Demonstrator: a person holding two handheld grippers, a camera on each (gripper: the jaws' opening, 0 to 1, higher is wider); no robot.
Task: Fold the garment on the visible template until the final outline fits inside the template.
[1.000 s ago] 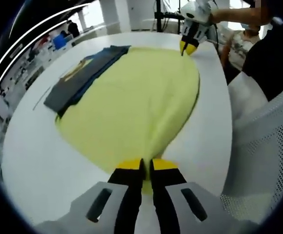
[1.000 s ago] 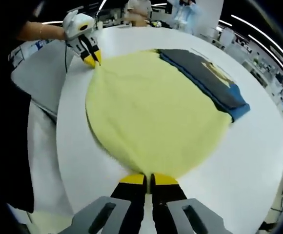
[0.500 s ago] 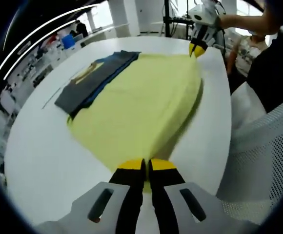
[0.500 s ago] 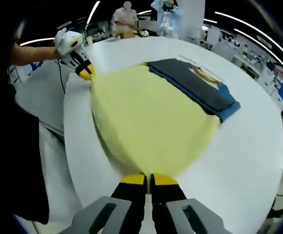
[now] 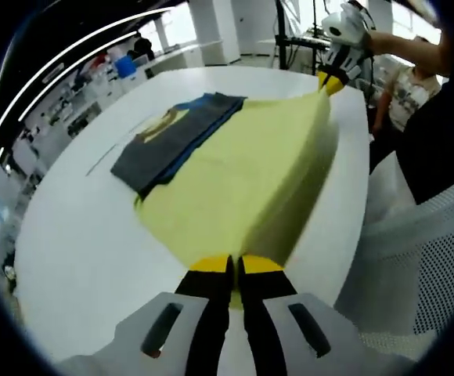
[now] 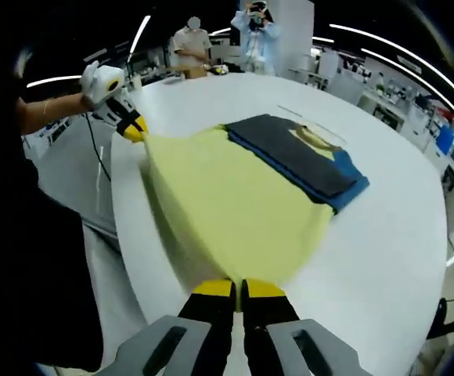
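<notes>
A pale yellow garment (image 5: 243, 168) lies spread on the round white table (image 5: 78, 235), its near edge held up off the surface. My left gripper (image 5: 228, 270) is shut on one corner of that edge. My right gripper (image 6: 239, 291) is shut on the other corner. In the left gripper view the right gripper (image 5: 333, 81) pinches the far corner; in the right gripper view the left gripper (image 6: 131, 129) does the same. The yellow garment (image 6: 227, 204) hangs taut between them. A folded dark grey and blue garment (image 5: 176, 139) (image 6: 297, 153) lies along its far side.
A white mesh chair (image 5: 423, 266) stands close to the table's edge on the person's side. A thin dark line (image 5: 102, 160) is marked on the table beyond the folded stack. People (image 6: 192, 43) stand at the back of the room.
Both grippers have risen, lifting the yellow garment's near edge off the table; a shadow now shows beneath it. The folded dark stack has stayed put.
</notes>
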